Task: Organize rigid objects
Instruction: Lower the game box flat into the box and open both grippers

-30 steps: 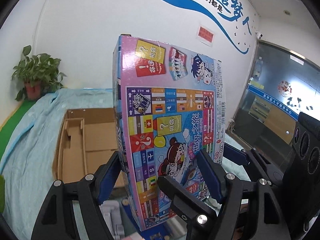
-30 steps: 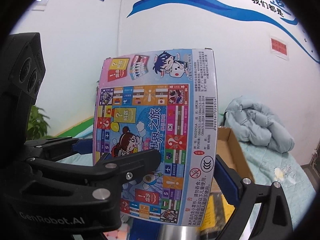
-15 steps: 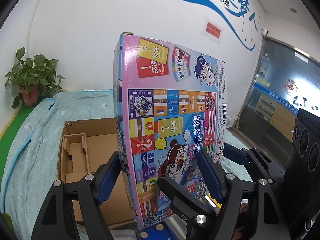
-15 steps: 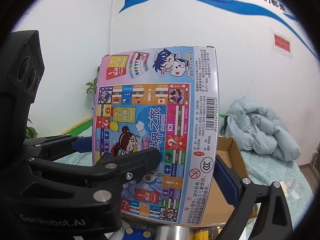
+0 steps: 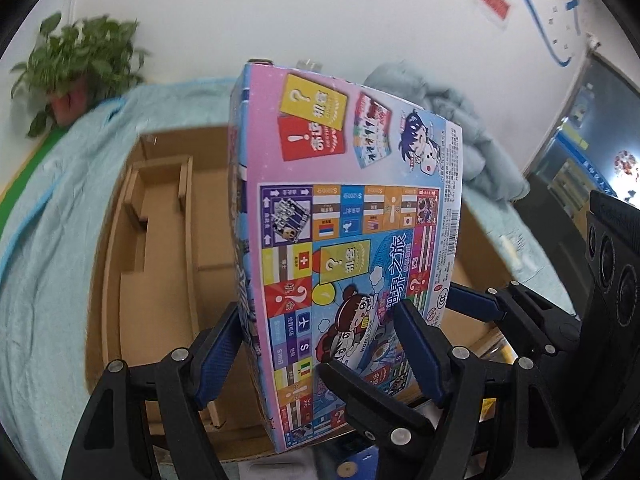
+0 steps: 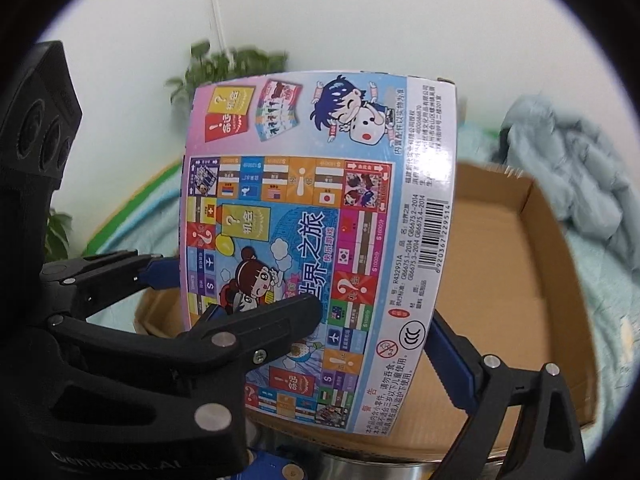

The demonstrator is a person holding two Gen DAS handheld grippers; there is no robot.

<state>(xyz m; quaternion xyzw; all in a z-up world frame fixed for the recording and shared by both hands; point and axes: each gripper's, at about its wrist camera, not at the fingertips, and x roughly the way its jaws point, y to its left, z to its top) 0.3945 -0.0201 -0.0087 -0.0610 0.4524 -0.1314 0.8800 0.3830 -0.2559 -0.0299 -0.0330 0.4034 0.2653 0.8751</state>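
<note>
A colourful board game box [image 5: 352, 216] [image 6: 320, 216] stands upright in the air, held by both grippers. My left gripper [image 5: 316, 320] is shut on its lower left part, one blue pad [image 5: 224, 344] against the side and one on the printed face. My right gripper [image 6: 376, 316] grips the lower right part, its jaws closing a little more on the box. Each view also shows the other gripper's finger beside the box. Below and behind the game box lies an open cardboard box [image 5: 160, 248] [image 6: 500, 280] with a divided section [image 5: 160, 196] at its left.
The cardboard box rests on a light-blue cloth [image 5: 48, 240]. A bundled pale-blue jacket [image 6: 580, 160] lies behind it and a potted plant [image 5: 80, 68] stands at the back left. A metal rim [image 6: 360, 460] and a blue item [image 5: 360, 464] show at the bottom edge.
Both grippers have carried the game box forward and down, tilting downward. The open cardboard box now fills the space under and behind it. Both grips stay on the box.
</note>
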